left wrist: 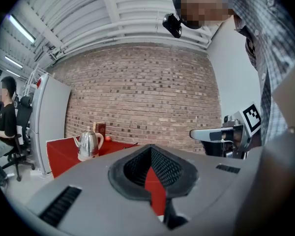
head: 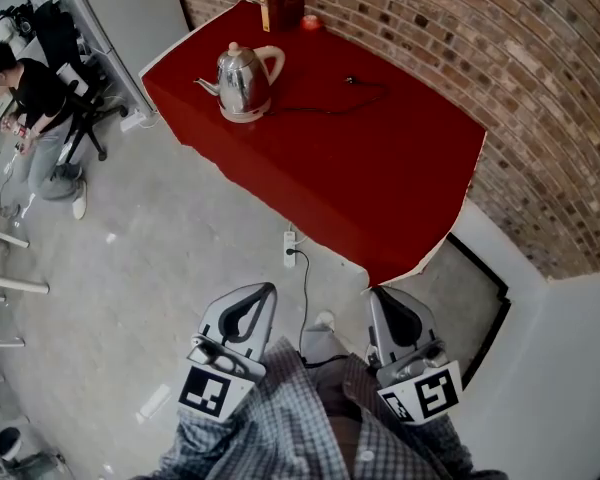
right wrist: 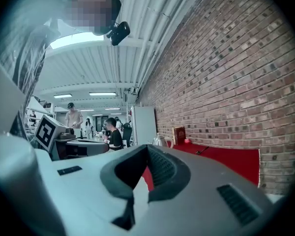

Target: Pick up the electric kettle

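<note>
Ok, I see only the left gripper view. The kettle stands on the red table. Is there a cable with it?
Observer: Yes. In the head view a black cable runs from the kettle over the red table; its plug end lies on the table.
Operator: Are both grippers above the table?
Observer: No. The left gripper and the right gripper, both shut, are above the floor, before the table's near edge.
Operator: Is something on the floor there?
Observer: A white power strip lies below that edge.
</note>
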Demonstrator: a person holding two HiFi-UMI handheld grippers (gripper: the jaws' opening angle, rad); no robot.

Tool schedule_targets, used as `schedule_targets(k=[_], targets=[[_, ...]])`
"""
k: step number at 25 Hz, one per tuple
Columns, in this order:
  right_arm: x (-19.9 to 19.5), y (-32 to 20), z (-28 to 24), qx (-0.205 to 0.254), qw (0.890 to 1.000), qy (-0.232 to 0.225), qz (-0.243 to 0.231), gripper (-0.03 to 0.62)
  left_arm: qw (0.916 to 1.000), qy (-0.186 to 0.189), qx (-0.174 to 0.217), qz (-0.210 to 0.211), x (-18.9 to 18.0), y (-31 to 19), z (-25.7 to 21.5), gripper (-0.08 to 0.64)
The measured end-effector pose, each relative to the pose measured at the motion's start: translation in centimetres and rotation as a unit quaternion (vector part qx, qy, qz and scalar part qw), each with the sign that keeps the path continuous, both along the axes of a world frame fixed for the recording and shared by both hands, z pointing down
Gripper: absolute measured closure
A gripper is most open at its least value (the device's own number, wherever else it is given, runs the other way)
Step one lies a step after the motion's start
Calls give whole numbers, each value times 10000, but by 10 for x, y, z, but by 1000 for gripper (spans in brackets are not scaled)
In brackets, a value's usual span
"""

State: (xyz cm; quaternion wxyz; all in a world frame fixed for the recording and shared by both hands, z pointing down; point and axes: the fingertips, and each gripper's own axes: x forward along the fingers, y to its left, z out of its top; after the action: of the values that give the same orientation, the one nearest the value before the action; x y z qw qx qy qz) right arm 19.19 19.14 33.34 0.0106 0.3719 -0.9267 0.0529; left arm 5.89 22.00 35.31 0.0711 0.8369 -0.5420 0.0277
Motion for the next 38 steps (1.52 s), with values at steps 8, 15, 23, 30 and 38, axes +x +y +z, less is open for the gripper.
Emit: schedule_targets(k=[8, 15, 23, 30, 38], targets=[[3, -39, -5, 81, 9996, 7, -270, 585, 9997, -54, 99, -220, 6, -35, -7, 555], [5, -71, -4, 108, 9986, -11, -523, 585, 9984, -20, 170, -532, 8, -63, -9, 555], [12, -105, -3, 179, 9969, -33, -766, 584, 9961, -47, 269, -835, 10, -92, -11, 555], [16, -122, -7, 308, 9954, -88, -901, 584, 9944, -104, 403, -975, 14, -107, -17, 555], [19, -125, -8, 311, 9942, -132, -1024, 584, 9924, -151, 454, -1135, 17, -109, -23, 555]])
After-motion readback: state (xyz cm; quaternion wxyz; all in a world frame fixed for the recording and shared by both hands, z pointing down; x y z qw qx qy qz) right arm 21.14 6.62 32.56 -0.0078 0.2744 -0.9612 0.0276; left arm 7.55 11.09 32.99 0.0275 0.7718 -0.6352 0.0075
